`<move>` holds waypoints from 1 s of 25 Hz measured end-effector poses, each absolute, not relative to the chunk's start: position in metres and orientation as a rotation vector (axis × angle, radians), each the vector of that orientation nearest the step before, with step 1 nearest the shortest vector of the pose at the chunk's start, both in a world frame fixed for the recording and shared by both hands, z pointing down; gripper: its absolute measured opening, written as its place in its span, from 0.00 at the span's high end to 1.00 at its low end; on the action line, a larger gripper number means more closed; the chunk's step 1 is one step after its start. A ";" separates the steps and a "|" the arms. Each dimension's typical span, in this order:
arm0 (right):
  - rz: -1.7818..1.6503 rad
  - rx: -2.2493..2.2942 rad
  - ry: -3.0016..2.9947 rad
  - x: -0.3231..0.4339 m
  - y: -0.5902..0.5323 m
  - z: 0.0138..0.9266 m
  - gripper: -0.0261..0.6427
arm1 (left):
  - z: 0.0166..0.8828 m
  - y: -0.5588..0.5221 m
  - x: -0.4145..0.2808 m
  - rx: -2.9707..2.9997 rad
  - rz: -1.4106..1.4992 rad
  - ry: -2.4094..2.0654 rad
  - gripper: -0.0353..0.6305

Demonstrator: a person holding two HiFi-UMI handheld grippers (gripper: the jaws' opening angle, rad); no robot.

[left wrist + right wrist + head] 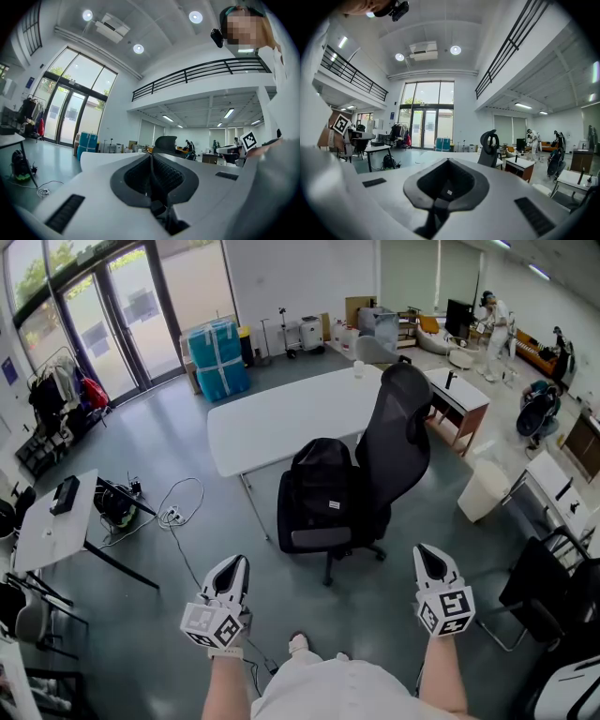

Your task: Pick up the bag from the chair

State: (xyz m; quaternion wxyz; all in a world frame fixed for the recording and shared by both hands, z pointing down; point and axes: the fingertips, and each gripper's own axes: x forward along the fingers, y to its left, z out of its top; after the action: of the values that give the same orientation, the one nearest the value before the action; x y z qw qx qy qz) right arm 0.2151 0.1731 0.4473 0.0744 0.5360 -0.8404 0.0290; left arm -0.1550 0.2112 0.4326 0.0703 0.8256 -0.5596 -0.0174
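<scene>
A black backpack stands upright on the seat of a black office chair, leaning against its backrest, in the middle of the head view. My left gripper hovers over the floor, nearer than the chair and to its left. Level with it on the chair's right is my right gripper. Both point toward the chair and are well apart from the bag. The jaws of each are shut with nothing held. The left gripper view shows the left gripper and the chair far off. In the right gripper view, the chair stands beyond the right gripper.
A long white table stands just behind the chair. A small white desk and floor cables lie to the left. A white bin, a wooden-sided desk and another black chair are to the right. Blue boxes stand near the glass doors.
</scene>
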 end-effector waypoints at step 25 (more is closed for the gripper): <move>0.118 1.599 -2.554 0.223 0.159 0.455 0.93 | 0.438 0.207 -0.151 2.456 -0.047 -1.700 0.90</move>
State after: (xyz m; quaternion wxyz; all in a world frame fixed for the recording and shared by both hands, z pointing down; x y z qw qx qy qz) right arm 0.2234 0.1586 0.4552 0.0630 0.5292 -0.8452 0.0390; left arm -0.1505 0.2069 0.4379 0.0769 0.8197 -0.5674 -0.0158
